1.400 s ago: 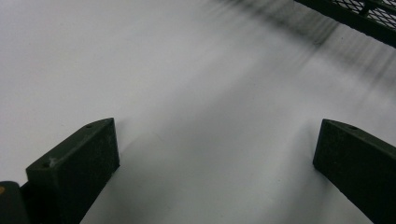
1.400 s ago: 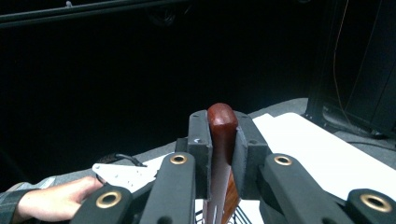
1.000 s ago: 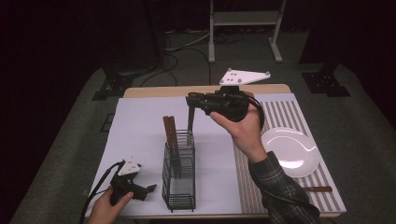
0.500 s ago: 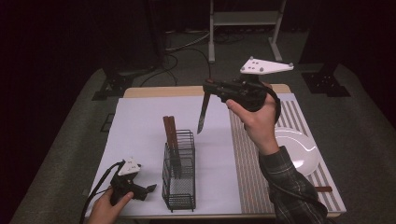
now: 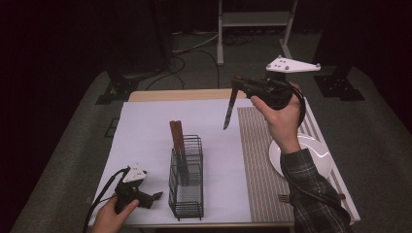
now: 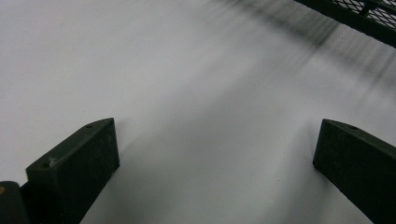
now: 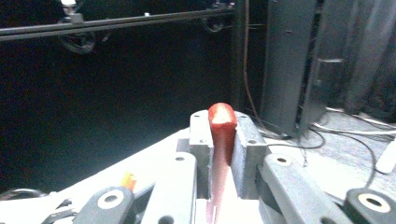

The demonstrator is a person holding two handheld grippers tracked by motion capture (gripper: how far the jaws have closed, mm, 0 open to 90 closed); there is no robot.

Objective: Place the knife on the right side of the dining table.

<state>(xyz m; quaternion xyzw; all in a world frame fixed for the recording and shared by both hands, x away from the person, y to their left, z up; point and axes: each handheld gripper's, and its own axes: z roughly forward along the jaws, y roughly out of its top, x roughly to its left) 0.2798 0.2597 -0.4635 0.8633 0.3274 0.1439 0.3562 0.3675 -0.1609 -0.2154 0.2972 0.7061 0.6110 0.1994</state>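
My right gripper (image 5: 238,81) is held high over the back of the table, shut on the red-brown handle of a knife (image 5: 228,114) whose blade hangs down over the inner edge of the striped placemat (image 5: 260,160). In the right gripper view the knife handle (image 7: 222,122) stands clamped between the two pads of my right gripper (image 7: 223,140). A black wire caddy (image 5: 187,187) stands at the front middle with two brown handles (image 5: 177,137) sticking up from it. My left gripper (image 5: 154,196) rests low, left of the caddy, open with nothing between its jaws (image 6: 215,163).
A white plate (image 5: 303,158) lies on the placemat at the right, under my right forearm. A fork (image 5: 286,197) lies near the mat's front edge. The caddy's wire (image 6: 359,21) is close ahead of the left gripper. White tabletop (image 5: 145,126) stretches left of the caddy.
My right hand has carried the knife to the right, away from above the caddy and over to the placemat's edge. The left hand has stayed where it was.
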